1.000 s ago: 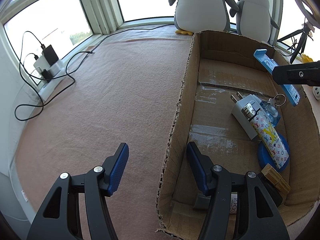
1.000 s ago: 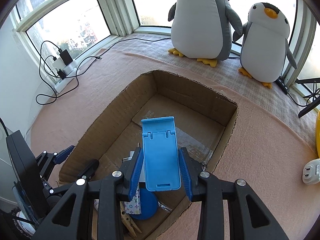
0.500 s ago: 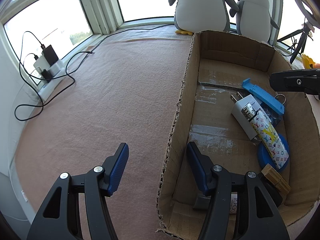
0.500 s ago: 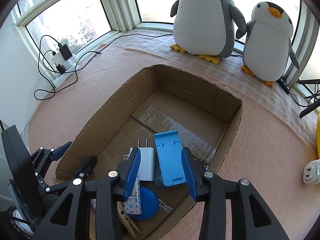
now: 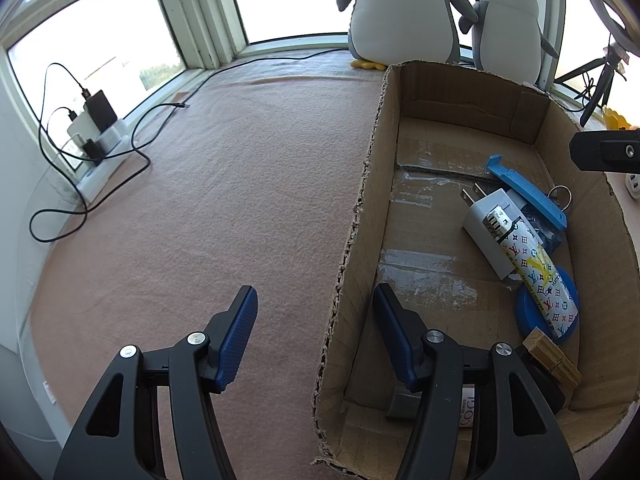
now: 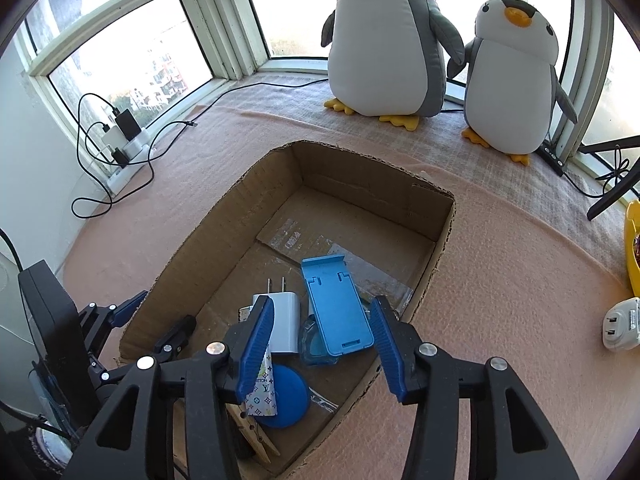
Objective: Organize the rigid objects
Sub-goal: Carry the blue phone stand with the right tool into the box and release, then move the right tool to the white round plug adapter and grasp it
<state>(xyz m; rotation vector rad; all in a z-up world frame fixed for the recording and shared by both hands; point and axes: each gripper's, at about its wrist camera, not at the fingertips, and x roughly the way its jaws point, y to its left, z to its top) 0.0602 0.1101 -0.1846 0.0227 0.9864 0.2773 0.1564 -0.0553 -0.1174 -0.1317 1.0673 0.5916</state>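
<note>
Quick update from us: the right gripper (image 6: 322, 304) had the blue phone stand (image 6: 338, 308) pinched upright a second ago. Its jaws have just been opening, and now the stand is lying flat down in the cardboard box (image 6: 376, 184). From the right wrist view it still sits between the two pads, but lower than them and with clear gaps on both sides, so nothing's gripping it. It landed just beside the white charger (image 6: 286, 320), which peeks out by the left-hand jaw, and partly on top of some clear blue bit we can't make out.

The left gripper (image 5: 315, 292) hasn't budged. Its jaws are apart, straddling the box's near wall without squeezing it.

So we'd call the stand done. The right gripper looks free for the next loose item, maybe the white plug out on the blanket.
</note>
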